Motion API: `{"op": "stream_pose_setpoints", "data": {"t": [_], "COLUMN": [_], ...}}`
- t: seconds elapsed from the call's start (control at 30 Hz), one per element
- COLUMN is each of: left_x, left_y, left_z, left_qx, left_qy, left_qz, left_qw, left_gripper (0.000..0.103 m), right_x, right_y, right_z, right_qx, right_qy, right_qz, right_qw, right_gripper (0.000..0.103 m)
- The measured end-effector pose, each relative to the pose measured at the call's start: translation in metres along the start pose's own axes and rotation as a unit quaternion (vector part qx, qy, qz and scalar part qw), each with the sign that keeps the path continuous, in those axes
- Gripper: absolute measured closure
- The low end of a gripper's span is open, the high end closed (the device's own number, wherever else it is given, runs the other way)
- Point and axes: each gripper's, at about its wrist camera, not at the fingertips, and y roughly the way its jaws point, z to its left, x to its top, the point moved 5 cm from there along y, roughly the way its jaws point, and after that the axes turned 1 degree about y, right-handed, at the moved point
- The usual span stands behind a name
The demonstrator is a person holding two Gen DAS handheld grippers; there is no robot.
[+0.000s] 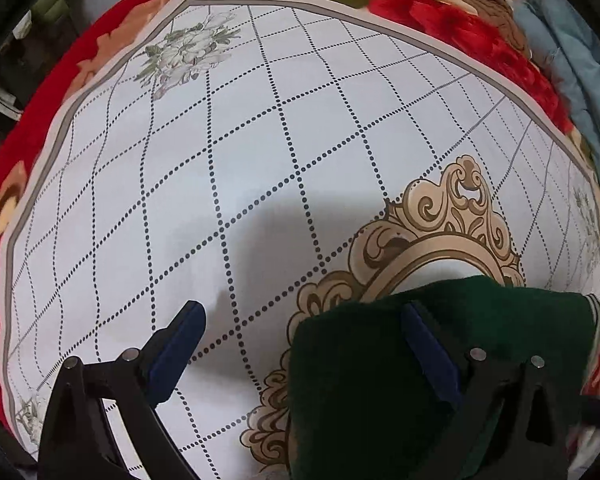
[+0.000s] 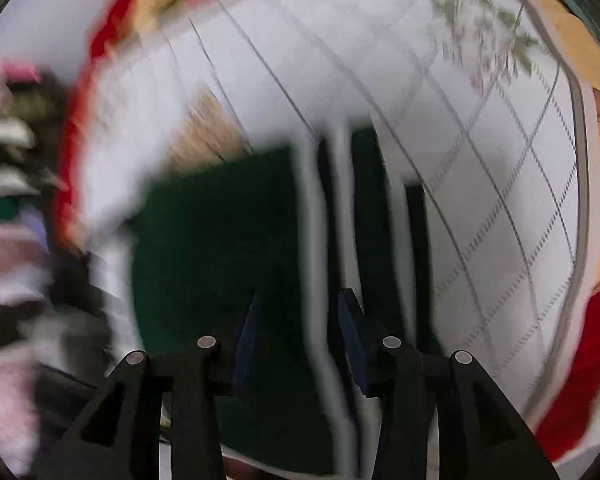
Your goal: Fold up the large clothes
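Note:
A dark green garment (image 1: 380,380) lies on a white cloth (image 1: 260,140) with dotted diamond lines and a beige scroll emblem (image 1: 452,220). My left gripper (image 1: 302,306) points down at it and is open wide. Its right finger (image 1: 428,344) hangs over the green fabric and its left finger (image 1: 176,344) over bare cloth. The right wrist view is blurred. There the green garment (image 2: 220,240) shows white striped trim (image 2: 312,220) running between the pads of my right gripper (image 2: 300,298). That gripper's pads stand apart, with a gap on either side of the trim.
A red floral blanket (image 1: 460,28) lies under the white cloth and shows around its edges. Folded blue fabric (image 1: 580,80) is piled at the far right. Blurred pink and dark clutter (image 2: 8,200) sits off the bed's left side.

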Motion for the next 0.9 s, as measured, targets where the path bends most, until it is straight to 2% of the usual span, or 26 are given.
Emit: {"op": "stream_pose_setpoints", "data": {"t": [0.03, 0.1, 0.2, 0.3, 0.37, 0.47, 0.57, 0.63, 0.7, 0.73, 0.77, 0.83, 0.9], "left_x": [-0.001, -0.004, -0.014, -0.047, -0.077, -0.135, -0.184, -0.212, -0.220, -0.219, -0.217, -0.212, -0.207], "left_y": [-0.001, -0.009, -0.044, -0.085, -0.103, -0.107, -0.084, -0.067, -0.065, -0.065, -0.066, -0.069, -0.072], "left_z": [0.001, 0.002, 0.009, 0.021, 0.026, 0.027, 0.021, 0.020, 0.021, 0.020, 0.018, 0.013, 0.009], "left_qx": [-0.008, -0.006, 0.008, -0.004, -0.004, 0.009, 0.019, 0.027, 0.034, 0.038, 0.044, 0.058, 0.064], "left_qy": [-0.004, -0.006, 0.002, -0.019, -0.029, -0.038, -0.042, -0.052, -0.054, -0.052, -0.048, -0.036, -0.025], "left_qz": [0.001, 0.002, -0.028, -0.049, -0.047, -0.017, 0.037, 0.058, 0.055, 0.051, 0.051, 0.047, 0.041], "left_qw": [1.0000, 1.0000, 0.9996, 0.9986, 0.9984, 0.9991, 0.9983, 0.9966, 0.9964, 0.9966, 0.9966, 0.9966, 0.9968], "left_gripper": [0.001, 0.001, 0.001, 0.001, 0.001, 0.001, 0.001, 0.001, 0.001, 0.001, 0.001, 0.001, 0.001], "right_x": [-0.003, -0.002, 0.000, -0.019, -0.039, -0.073, -0.103, -0.117, -0.127, -0.129, -0.131, -0.130, -0.126], "right_y": [0.018, 0.038, 0.009, -0.018, -0.026, -0.023, -0.001, 0.017, 0.032, 0.035, 0.037, 0.028, 0.005], "right_z": [-0.010, -0.027, -0.018, -0.013, -0.015, -0.030, -0.052, -0.059, -0.060, -0.059, -0.061, -0.060, -0.056], "right_qx": [-0.022, -0.002, -0.008, 0.012, 0.023, 0.017, 0.012, 0.043, 0.077, 0.095, 0.100, 0.101, 0.084], "right_qy": [0.001, 0.036, 0.028, 0.010, 0.002, 0.008, 0.038, 0.063, 0.082, 0.087, 0.099, 0.108, 0.102], "right_qz": [0.013, 0.026, 0.017, 0.013, 0.029, 0.054, 0.086, 0.106, 0.128, 0.129, 0.118, 0.091, 0.047], "right_qw": [1.000, 0.999, 0.999, 1.000, 0.999, 0.998, 0.996, 0.991, 0.985, 0.983, 0.983, 0.985, 0.990], "right_gripper": [0.065, 0.065, 0.066, 0.059, 0.039, 0.035, 0.035, 0.035, 0.035, 0.047, 0.080, 0.089, 0.091]}}
